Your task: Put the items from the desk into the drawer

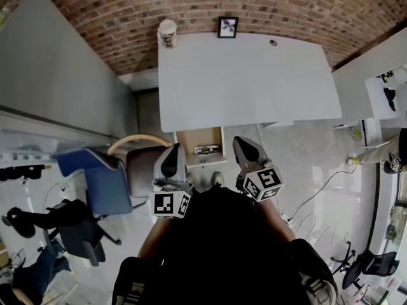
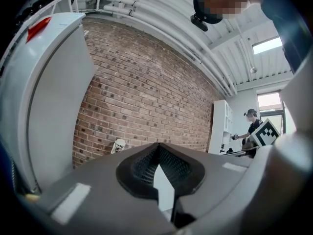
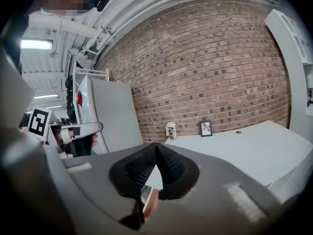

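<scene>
the left gripper (image 1: 172, 159) and the right gripper (image 1: 245, 150), jaws pressed together on nothing, sit at lower centre, beside the open drawer (image 1: 191, 138) under the white desk (image 1: 248, 81).

Person: dark, near-black top (image 1: 216, 246), plain, no print to be made out.

Left gripper (image 1: 172, 151): grey moulded shell with a black tapering nose. Left cube (image 1: 170, 204) at its rear has white faces with black square markers.

Right gripper (image 1: 245, 147): same build. Right cube (image 1: 262, 183) is marked likewise.

Seen from the gripper views, the housings are matt grey and smooth, with a pale rectangular inset (image 2: 68, 203) on each shoulder. Left pads (image 2: 144, 165) are black with a fine knurled grid. Right pads (image 3: 139, 168) are identical.
</scene>
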{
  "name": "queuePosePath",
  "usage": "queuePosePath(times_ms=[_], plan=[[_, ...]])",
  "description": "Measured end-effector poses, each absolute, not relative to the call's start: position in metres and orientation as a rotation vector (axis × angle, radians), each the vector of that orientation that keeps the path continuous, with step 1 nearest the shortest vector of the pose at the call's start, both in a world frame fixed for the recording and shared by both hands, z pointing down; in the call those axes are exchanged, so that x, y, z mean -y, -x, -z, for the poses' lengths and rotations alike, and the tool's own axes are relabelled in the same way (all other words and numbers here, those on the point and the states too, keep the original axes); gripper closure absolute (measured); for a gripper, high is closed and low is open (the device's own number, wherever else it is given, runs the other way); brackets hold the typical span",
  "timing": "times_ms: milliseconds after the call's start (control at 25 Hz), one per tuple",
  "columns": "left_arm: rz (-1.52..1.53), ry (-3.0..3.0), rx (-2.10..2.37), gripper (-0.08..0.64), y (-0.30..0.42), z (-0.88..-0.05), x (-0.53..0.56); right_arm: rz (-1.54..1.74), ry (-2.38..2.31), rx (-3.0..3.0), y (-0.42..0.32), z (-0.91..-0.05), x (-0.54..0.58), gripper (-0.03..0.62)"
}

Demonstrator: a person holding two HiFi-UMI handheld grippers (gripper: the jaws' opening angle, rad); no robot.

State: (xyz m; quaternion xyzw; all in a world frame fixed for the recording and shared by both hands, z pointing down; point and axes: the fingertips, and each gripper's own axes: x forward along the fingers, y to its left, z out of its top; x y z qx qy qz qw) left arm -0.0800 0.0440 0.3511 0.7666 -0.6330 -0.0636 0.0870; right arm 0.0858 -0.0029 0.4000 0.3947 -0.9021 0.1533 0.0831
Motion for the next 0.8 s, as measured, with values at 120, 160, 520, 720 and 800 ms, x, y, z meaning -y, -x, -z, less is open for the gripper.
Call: queuePosePath(times_ms=[120, 160, 520, 720, 800], plan=[[0.188, -2.286, 1.884, 0.541, 0.0797, -0.3511, -0.044, -0.455, -1.18, 2.693, -0.0855, -0.3997, 0.0026, 0.591], [0.187, -2.288, 1.883, 0.54, 0.0799, -0.3508, -0.0443, -0.455, -1.18, 2.693, -0.085, -0.3996, 0.0024, 0.591], [0.178, -2.291, 1.872, 0.54, 0.0774, -0.3522, -0.047, -0.463, -1.191, 2.684, -0.0871, -0.3999, -0.0001, 0.591], [0.174, -2.295, 1.871, 0.54, 0.0775, -0.3532, -0.0486, -0.463, -1.192, 2.685, -0.0872, -0.4007, -0.0017, 0.591], [0.175, -2.296, 1.872, 0.54, 0.0779, -0.3531, -0.0489, -0.464, -1.193, 2.686, -0.087, -0.4005, -0.002, 0.591]])
